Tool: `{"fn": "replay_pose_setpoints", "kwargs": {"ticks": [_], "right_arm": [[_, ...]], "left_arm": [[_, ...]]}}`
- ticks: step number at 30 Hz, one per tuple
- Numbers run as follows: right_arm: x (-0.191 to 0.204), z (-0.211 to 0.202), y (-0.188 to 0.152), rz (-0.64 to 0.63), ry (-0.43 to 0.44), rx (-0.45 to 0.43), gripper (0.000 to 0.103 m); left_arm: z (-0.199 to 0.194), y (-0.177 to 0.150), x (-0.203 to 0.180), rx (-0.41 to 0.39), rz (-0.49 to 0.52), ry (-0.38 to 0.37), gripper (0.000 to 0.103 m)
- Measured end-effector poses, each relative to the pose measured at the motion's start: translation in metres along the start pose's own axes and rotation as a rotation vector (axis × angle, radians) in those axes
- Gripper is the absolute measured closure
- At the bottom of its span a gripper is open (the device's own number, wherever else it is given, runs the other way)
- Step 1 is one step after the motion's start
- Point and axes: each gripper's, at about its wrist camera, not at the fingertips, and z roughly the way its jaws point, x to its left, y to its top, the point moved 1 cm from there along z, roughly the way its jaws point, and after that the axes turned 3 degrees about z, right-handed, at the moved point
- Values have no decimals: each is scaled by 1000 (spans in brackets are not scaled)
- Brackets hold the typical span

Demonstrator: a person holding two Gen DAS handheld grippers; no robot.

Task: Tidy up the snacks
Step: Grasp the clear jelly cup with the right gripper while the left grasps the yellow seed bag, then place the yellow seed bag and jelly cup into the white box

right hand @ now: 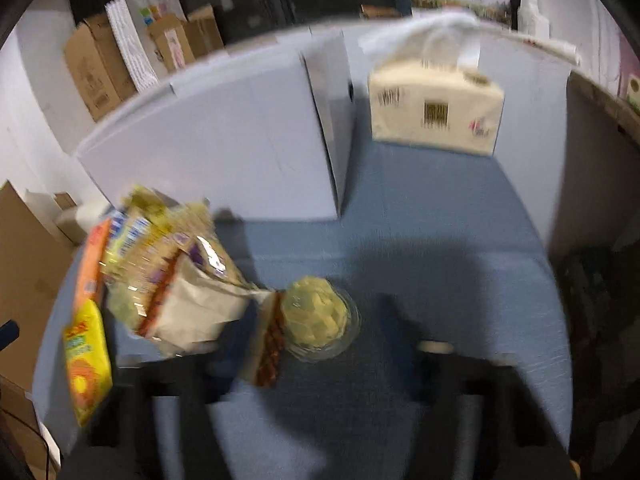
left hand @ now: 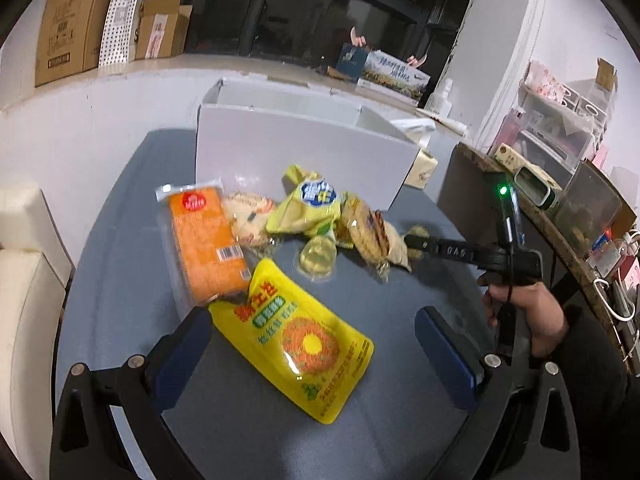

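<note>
Snacks (left hand: 280, 236) all lie loose in a heap on the blue tabletop (left hand: 380, 420) before the white box (left hand: 296, 152), so sorting looks barely begun. Left gripper (left hand: 316, 344) hangs spread above the yellow pouch (left hand: 300, 344); right gripper (right hand: 316, 364), blurred, looks spread around a jelly cup (right hand: 316, 320), while a tissue pack (right hand: 434, 108) beside the box crowds that side.
</note>
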Motion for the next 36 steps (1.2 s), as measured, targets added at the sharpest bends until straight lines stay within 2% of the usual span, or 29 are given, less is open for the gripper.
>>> {"fn": "replay_pose_setpoints", "kwargs": {"ticks": [5,13,18,23,24,25,26,28,30,32,36], "right_arm": [[1,-19,-2,-21,1,-51,64],[-6,-74,-12,-7,13,-158,64],[-6,-102,-20,7,23,-210,64],[-1,-119,-29,-6,47,-239,64],[0,-120,-30,-7,55,-239,64],[0,-122,-32,-4,58,-242,64],[1,-122,-34,-4,62,-241,64],[3,-119,-37,-2,64,-233,64],[4,-118,-40,7,89,-222,64],[7,-119,-42,5,95,-221,64],[17,-126,-40,-16,110,-240,64]], "left_arm": [[10,-6,5,36,-27,3,0],[36,-16,16,122,-121,22,0],[59,-18,20,181,-160,72,0],[73,-9,15,161,-118,107,2],[77,-6,13,161,-101,115,5],[78,-3,12,148,-92,115,31],[80,-1,11,137,-89,103,63],[81,0,12,129,-108,42,71],[76,-1,3,114,-47,38,74],[60,1,-3,69,-29,-9,75],[19,19,-16,-44,16,-40,75]]}}
